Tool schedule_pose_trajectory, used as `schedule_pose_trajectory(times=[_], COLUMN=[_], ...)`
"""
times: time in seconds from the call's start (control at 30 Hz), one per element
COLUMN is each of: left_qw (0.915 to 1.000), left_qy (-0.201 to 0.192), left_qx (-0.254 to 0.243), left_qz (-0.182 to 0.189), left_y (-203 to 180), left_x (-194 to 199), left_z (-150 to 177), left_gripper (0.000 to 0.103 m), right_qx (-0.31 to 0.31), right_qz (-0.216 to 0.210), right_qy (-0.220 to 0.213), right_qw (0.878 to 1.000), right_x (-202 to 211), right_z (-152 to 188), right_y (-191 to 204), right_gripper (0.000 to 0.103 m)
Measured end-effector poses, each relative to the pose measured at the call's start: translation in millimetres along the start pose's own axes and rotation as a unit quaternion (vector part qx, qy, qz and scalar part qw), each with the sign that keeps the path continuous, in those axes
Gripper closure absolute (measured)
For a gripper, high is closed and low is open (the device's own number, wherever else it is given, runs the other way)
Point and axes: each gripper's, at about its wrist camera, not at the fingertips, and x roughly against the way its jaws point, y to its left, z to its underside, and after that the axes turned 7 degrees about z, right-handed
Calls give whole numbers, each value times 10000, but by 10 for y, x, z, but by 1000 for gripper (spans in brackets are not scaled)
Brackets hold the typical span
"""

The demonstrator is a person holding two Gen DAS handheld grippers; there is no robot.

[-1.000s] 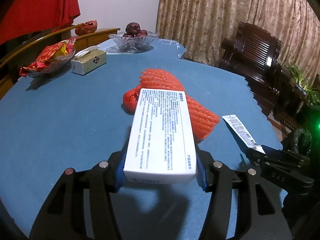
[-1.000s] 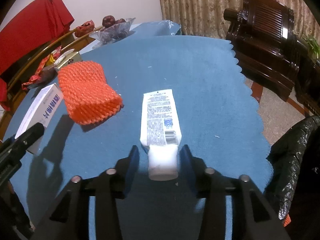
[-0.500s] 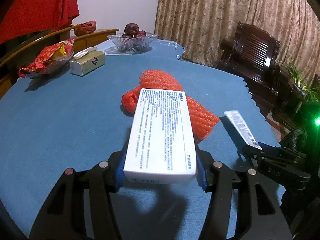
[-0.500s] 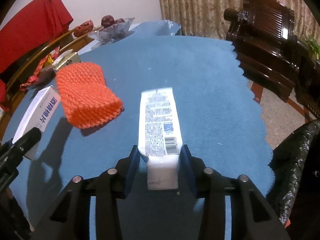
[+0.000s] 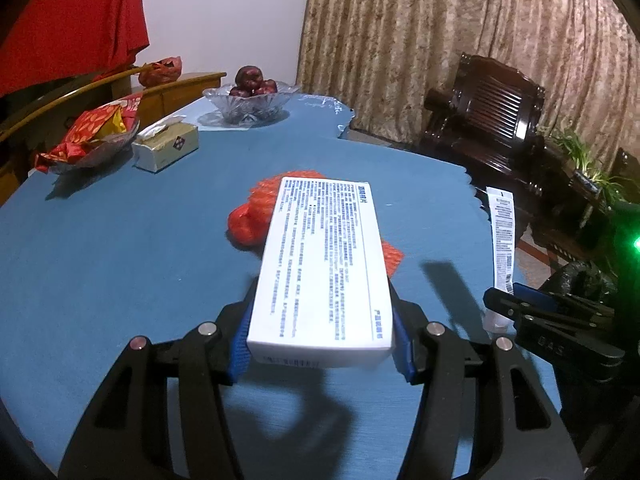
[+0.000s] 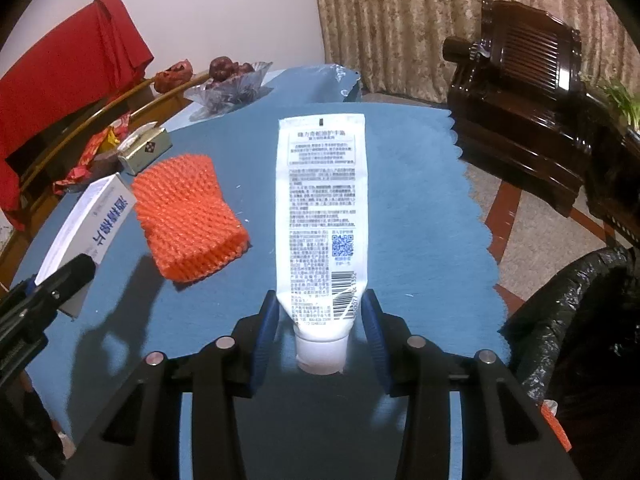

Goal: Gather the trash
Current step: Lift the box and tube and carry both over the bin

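The right gripper (image 6: 320,332) was clamped on the cap end of a white tube (image 6: 321,216), its long axis pointing straight ahead, clear of the blue table (image 6: 420,216). A black trash bag (image 6: 576,320) lay low to its right, nearer this hand. The left gripper (image 5: 320,344) held a white box (image 5: 322,264) above the orange foam net (image 5: 248,216).

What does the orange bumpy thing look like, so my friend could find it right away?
Start at the big round table with the blue cloth. Near its middle, to the left of the white tube held in the right gripper, the orange foam net lies flat on the cloth. It is the only bright orange, knobbly mesh sleeve there; the trash beside it is white with print.
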Motion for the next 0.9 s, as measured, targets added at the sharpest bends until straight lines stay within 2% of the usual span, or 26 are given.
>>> schedule_pose_trajectory(times=[0.4, 0.73, 0.9], left_qw=[9999, 9985, 9966], left_qy=[-12, -226, -309], left_qx=[-113, -347, -509], left_qz=[112, 360, 571], left_y=[-120, -482, -769], left_x=[2, 92, 124], left_z=[-34, -168, -238], left_gripper=[49, 49, 49], right_qx=[-115, -243, -347], right_qz=[-46, -67, 68], right_qy=[-291, -761, -931], right_qw=[9995, 9968, 9950], right_x=[233, 702, 977], right_z=[-74, -197, -196], right_y=[-96, -311, -514], right_gripper=[61, 62, 62])
